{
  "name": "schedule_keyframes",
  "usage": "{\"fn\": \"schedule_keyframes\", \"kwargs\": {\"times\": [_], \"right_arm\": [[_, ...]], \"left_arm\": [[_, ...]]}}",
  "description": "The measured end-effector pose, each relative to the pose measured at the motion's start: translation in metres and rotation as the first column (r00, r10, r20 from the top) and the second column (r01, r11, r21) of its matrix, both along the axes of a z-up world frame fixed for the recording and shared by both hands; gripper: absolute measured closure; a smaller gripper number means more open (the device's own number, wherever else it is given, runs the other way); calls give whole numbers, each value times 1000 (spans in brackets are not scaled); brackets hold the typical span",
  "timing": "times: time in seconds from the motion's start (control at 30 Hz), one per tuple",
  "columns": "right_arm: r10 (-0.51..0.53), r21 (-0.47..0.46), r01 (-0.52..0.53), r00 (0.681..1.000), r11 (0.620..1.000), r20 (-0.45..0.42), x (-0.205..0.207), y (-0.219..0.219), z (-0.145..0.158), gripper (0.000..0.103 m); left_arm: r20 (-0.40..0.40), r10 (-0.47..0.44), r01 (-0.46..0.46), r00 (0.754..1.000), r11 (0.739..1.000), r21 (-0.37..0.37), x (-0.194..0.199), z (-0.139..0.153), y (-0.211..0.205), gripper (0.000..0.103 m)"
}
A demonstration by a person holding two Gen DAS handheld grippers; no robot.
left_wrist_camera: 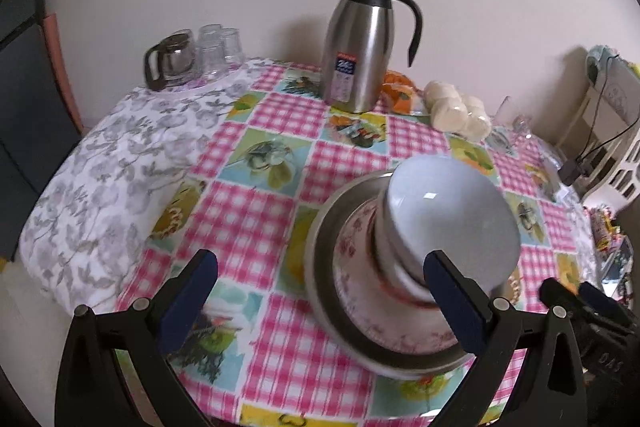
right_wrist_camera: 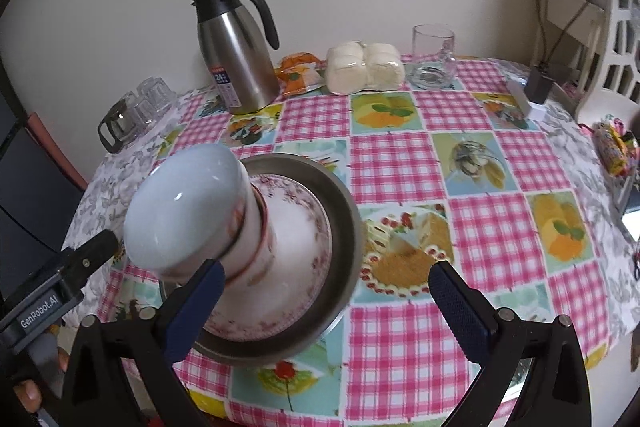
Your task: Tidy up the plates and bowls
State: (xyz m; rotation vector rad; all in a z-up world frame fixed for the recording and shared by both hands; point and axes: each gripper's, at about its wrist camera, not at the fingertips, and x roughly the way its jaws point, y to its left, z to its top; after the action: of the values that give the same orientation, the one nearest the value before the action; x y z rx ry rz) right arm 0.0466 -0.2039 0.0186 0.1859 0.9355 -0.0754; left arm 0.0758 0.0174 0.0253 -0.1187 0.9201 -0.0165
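Open right gripper [right_wrist_camera: 324, 291]; only its view shows glass mug [right_wrist_camera: 434, 45].

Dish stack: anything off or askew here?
Nothing spilled or broken. The stack looks orderly: pale blue bowl topmost on nested bowls, floral plate, then metal plate. Motion blur hides any slight lean. Both the left tool and the right tool are open.

Bowls [left_wrist_camera: 448, 223] on plate [right_wrist_camera: 296, 227], flask [left_wrist_camera: 360, 43] behind.
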Motion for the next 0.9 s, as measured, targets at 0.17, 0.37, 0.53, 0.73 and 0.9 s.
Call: {"fn": "schedule_keyframes", "kwargs": {"times": [0.17, 0.37, 0.53, 0.73, 0.9], "right_arm": [[-18, -25, 18, 1000, 1000, -9, -19, -4, -9, 0], [-16, -46, 15, 999, 999, -34, -39, -3, -26, 0], [-11, -69, 9, 999, 998, -39, -53, -1, -34, 0], [-8, -94, 3, 999, 996, -48, -67, 0, -43, 0], [-6, -101, 1, 999, 995, -53, -76, -1, -49, 0]], "left_arm": [[0, -12, 12, 1000, 998, 67, -23, -7, -4, 1], [-62, -39, 44, 997, 995, 91, -43, -24, -7, 1], [-94, -47, 58, 994, 991, 118, -55, -35, -9, 1], [-126, -56, 74, 990, 988, 138, -65, -45, -11, 1], [-145, -60, 81, 988, 986, 144, -70, -49, -12, 1]]}}
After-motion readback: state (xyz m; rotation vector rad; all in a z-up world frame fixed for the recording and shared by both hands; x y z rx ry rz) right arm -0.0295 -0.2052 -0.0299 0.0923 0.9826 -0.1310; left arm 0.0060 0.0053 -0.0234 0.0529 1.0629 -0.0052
